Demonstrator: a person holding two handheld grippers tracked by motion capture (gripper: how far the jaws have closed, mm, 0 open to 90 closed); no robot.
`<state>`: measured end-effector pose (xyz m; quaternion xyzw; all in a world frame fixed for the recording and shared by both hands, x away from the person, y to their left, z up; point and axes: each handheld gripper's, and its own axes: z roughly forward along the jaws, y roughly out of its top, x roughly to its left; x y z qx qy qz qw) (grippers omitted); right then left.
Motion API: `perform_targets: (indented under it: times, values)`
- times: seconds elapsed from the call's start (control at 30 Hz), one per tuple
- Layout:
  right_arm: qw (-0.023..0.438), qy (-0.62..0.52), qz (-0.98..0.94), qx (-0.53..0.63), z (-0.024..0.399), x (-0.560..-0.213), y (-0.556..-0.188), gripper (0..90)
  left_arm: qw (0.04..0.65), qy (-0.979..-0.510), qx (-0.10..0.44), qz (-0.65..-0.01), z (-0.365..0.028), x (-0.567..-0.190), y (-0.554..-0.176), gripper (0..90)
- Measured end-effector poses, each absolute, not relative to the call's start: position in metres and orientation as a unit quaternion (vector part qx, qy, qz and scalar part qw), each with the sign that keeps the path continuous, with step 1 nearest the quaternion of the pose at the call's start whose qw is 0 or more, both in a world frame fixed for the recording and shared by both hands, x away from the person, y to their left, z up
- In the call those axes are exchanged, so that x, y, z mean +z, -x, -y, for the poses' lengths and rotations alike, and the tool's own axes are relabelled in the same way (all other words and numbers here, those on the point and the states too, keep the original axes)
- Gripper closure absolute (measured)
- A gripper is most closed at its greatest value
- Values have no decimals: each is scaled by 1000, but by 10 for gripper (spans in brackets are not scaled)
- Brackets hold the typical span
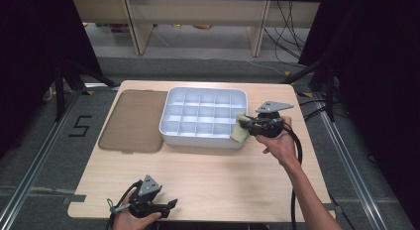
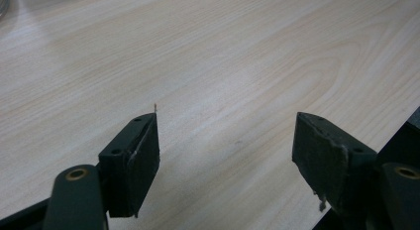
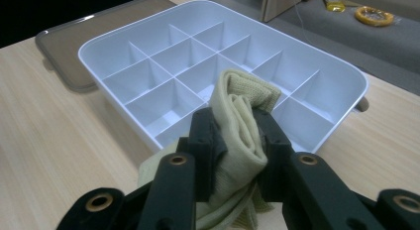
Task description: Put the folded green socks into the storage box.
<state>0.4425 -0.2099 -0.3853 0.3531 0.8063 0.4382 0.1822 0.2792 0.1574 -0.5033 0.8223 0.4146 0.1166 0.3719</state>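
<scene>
A white tray divided into several compartments sits on the wooden table, and its compartments look bare. My right gripper hangs at the tray's right front corner, shut on a folded pale yellow cloth. In the right gripper view the cloth bulges up between the jaws of that gripper, just above the tray's near rim. My left gripper rests near the table's front edge, open, with bare wood between its fingers.
A flat brown lid lies left of the tray, touching it. Bare wood stretches between the tray and the front edge. Beyond the table stand wooden furniture legs and cables on a grey floor.
</scene>
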Motion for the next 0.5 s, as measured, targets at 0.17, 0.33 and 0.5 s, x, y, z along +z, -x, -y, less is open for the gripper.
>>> perform_targets:
  times: [0.17, 0.33, 0.5]
  values:
    - [189, -362, -805, 430, 209, -383, -450, 736, 374, -821, 114, -416, -158, -502, -279, 260]
    - [197, -367, -807, 418, 207, -384, -462, 736, 375, -826, 116, -404, -159, -502, -280, 260]
    - [200, -375, -808, 408, 205, -388, -472, 736, 376, -824, 113, -410, -159, -502, -279, 260]
